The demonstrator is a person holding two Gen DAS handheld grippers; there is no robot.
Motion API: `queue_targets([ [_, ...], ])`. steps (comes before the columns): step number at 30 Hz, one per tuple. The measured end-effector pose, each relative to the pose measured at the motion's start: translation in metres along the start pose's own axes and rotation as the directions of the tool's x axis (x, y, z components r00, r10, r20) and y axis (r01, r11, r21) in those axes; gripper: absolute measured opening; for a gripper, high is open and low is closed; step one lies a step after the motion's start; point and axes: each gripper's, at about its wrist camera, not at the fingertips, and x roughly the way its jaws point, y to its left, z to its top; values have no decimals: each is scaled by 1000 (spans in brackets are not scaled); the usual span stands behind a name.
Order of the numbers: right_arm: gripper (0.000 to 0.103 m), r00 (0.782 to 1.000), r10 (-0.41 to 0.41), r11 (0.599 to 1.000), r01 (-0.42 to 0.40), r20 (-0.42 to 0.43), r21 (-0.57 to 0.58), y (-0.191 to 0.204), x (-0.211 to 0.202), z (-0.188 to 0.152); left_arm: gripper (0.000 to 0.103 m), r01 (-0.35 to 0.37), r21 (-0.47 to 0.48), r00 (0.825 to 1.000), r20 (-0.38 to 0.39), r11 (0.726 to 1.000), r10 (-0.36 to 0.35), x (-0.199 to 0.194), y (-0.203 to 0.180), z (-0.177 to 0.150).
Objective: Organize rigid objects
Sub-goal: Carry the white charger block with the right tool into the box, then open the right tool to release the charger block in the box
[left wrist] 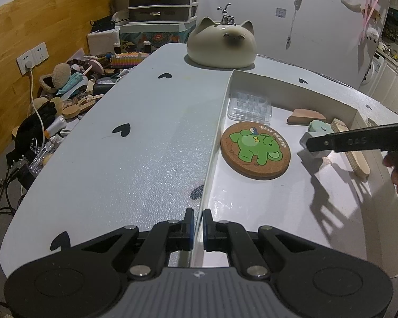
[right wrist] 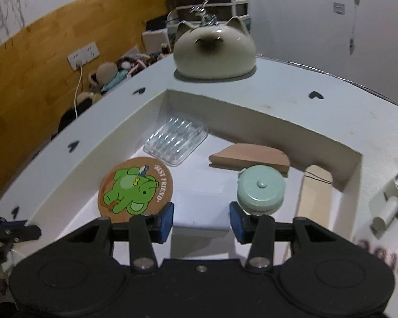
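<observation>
1. The white tray (left wrist: 291, 212) lies on the pale table (left wrist: 132, 145); its near half is bare floor, and the things in it sit toward the far wall.
2. In the tray: a clear plastic case (left wrist: 249, 107) in the far left corner, a cork coaster (left wrist: 254, 149) with a green elephant just nearer, a brown wedge (right wrist: 252, 156) against the far wall, a mint round object (right wrist: 261, 189) beside it, and a wooden slat (left wrist: 354, 148) along the right wall.
3. The left gripper (left wrist: 198, 225) is clamped on the tray's left wall, which runs between its pads.
4. The right gripper (right wrist: 201, 221) hangs over the tray's near floor, jaws partly apart with nothing between them.
5. A cat-shaped ceramic piece (left wrist: 221, 43) stands beyond the tray's far wall.
</observation>
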Motion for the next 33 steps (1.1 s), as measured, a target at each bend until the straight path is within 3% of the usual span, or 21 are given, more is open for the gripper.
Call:
queue_targets([
  [9, 47, 1000, -20, 1000, 20, 0, -21, 5, 8, 5, 7, -6, -11, 1000, -2, 1000, 6, -1, 0, 0],
  [12, 56, 1000, 1, 1000, -1, 4, -1, 6, 5, 5, 7, -9, -13, 1000, -3, 1000, 9, -1, 0, 0],
  [16, 59, 1000, 11, 1000, -11, -3, 9, 8, 1, 3, 7, -12, -14, 1000, -3, 1000, 12, -1, 0, 0],
  [27, 63, 1000, 16, 999, -16, 0, 46, 6, -17, -4, 7, -21, -19, 1000, -1, 1000, 21, -1, -1, -1],
  [33, 64, 998, 38, 996, -41, 44, 76, 2, -37, -3, 7, -28, -14, 1000, -2, 1000, 28, -2, -3, 0],
])
